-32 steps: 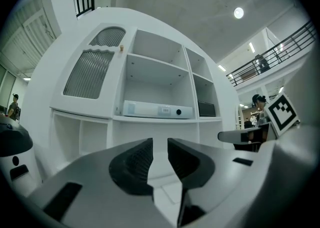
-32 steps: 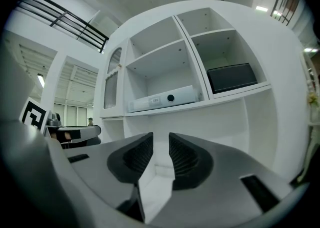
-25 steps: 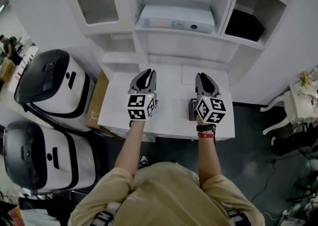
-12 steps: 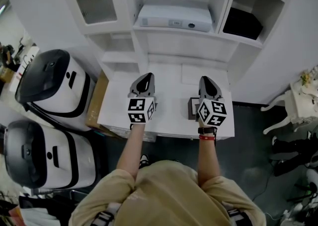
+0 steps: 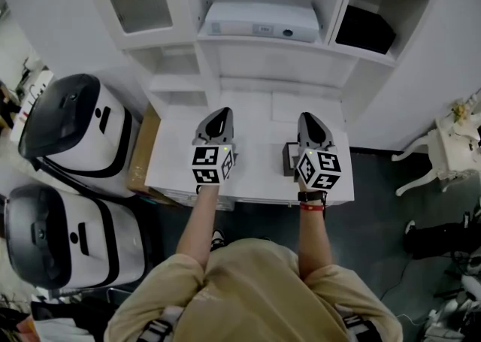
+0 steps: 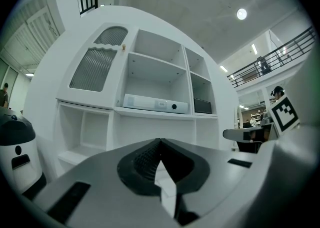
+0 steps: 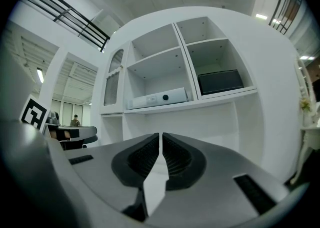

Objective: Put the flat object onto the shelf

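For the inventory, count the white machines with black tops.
2, both left of the table: the far machine, the near machine beside the person. Others may lie outside view.

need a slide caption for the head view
Left hand-held gripper and right hand-held gripper shut and empty over a white desk, facing shelves holding a white projector.

A big open lab hall, shown by mezzanine railings point(image 6: 272, 64), ceiling lamps point(image 6: 241, 14) and a freestanding white shelf unit point(image 5: 259, 62)
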Demonstrator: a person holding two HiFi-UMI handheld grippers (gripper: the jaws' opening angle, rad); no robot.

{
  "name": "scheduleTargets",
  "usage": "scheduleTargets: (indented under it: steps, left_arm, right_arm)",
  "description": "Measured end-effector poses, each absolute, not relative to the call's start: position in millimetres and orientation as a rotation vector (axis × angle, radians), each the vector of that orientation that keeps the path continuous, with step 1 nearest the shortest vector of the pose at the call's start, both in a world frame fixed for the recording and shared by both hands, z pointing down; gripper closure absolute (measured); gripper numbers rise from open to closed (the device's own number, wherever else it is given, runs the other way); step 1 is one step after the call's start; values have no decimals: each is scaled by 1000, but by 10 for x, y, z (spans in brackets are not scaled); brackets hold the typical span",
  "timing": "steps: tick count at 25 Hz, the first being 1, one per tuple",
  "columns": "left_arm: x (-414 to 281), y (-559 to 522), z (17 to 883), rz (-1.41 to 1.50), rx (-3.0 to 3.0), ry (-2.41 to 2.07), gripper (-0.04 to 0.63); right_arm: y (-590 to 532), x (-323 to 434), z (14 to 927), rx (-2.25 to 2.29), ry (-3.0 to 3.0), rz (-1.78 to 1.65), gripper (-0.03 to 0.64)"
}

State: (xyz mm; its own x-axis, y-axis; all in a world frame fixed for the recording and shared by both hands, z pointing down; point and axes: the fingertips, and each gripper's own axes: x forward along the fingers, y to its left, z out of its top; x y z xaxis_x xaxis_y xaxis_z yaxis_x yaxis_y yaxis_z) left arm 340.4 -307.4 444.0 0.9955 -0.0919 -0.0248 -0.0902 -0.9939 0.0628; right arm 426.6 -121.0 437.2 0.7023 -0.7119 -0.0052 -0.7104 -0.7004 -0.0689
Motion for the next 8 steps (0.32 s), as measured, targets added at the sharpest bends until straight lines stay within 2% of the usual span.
scheduleTargets:
  steps: [8]
  left_arm:
    - [3393, -3240, 4731, 25, 3034, -143, 575]
  right_arm:
    - [-1427, 4238, 4479, -2838, 1264, -56, 591]
